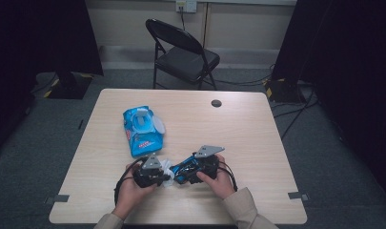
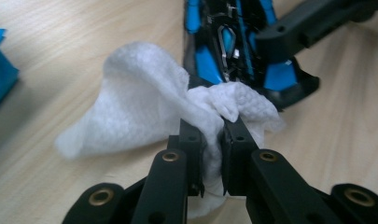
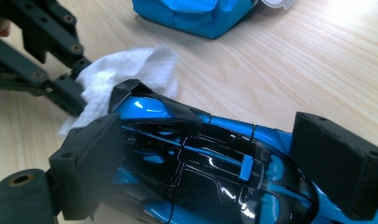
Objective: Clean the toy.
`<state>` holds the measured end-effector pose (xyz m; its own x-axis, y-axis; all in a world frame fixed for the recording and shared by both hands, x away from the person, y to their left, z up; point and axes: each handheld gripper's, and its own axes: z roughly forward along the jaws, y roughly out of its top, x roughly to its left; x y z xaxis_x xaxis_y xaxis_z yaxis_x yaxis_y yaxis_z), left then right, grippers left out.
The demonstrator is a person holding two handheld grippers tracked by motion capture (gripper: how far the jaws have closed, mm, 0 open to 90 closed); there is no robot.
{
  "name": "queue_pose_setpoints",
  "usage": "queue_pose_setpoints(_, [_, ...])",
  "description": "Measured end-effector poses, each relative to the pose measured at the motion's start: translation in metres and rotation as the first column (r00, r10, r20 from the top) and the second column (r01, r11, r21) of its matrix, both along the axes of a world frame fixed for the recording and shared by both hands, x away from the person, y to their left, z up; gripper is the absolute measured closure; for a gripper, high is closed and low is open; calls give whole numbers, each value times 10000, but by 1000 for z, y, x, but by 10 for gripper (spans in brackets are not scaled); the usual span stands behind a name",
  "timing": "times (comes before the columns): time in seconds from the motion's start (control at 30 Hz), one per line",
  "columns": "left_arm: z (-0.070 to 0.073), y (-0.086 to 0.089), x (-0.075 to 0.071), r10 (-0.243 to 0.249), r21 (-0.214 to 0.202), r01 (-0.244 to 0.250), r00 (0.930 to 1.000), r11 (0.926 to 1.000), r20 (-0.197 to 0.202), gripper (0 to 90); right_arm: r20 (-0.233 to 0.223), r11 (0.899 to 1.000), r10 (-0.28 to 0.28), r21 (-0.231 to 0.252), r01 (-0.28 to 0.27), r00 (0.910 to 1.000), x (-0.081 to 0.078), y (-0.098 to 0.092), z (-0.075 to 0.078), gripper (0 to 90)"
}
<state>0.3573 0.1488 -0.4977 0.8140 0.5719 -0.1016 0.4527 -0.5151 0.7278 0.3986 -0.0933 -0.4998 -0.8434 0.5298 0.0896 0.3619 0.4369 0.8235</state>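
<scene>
White wipe (image 2: 144, 102), blue-and-black toy car (image 3: 200, 158), blue packet (image 1: 142, 130).

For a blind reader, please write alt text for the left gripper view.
The left gripper pinches a crumpled white wipe against the end of a blue and black toy car on a pale wooden table. The right gripper's black arm crosses the car.

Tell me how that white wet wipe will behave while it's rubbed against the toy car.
The wet wipe is probably floppy: it bunches and folds where the left gripper pinches it. It looks light, so the loose flap may drag or fold under. Against the glossy blue and black toy car, it should slide rather than catch.
</scene>
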Motion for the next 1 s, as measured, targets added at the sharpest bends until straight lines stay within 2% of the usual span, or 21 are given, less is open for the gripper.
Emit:
queue_pose_setpoints(0.07, [1,0,-4,-214,-56,213,9995,9998,-219,815,-2,10000,-23,3,23,10000,0,0,0,98])
queue_pose_setpoints(0.13, [1,-2,-10,-327,-60,326,9993,9995,-205,814,-30,10000,-1,-46,1,10000,0,1,1,98])
queue_pose_setpoints(0.2, [0,-6,-15,-558,-392,537,9970,9978,-536,815,-53,10000,-3,-56,3,10000,0,1,1,98])
queue_pose_setpoints(0.43, [-1,-24,-24,-758,-394,740,9960,9965,-479,815,-69,10000,-8,-84,7,10000,0,2,1,98])
queue_pose_setpoints(0.73, [0,-30,-26,-733,-377,717,9964,9967,-430,815,-63,10000,-7,-84,7,10000,1,1,1,98])
queue_pose_setpoints(0.8, [-1,-31,-26,-804,-391,788,9958,9961,-431,815,-72,10000,8,-94,-9,10000,1,1,1,98])
queue_pose_setpoints(0.87, [-1,-34,-28,-1123,-646,1085,9919,9920,-599,815,-72,10000,7,-82,-7,10000,1,1,1,98])
queue_pose_setpoints(0.9, [-1,-38,-30,-1322,-578,1293,9900,9899,-498,814,-67,10000,6,-81,-7,10000,1,1,1,98])
queue_pose_setpoints(0.97, [2,-42,-33,-1340,-218,1333,9902,9908,-385,814,-79,9999,7,-104,-7,10000,1,2,1,98])
queue_pose_setpoints(1.0, [3,-43,-33,-1336,-332,1322,9901,9907,-424,814,-96,9999,21,-140,-22,10000,1,2,2,98])
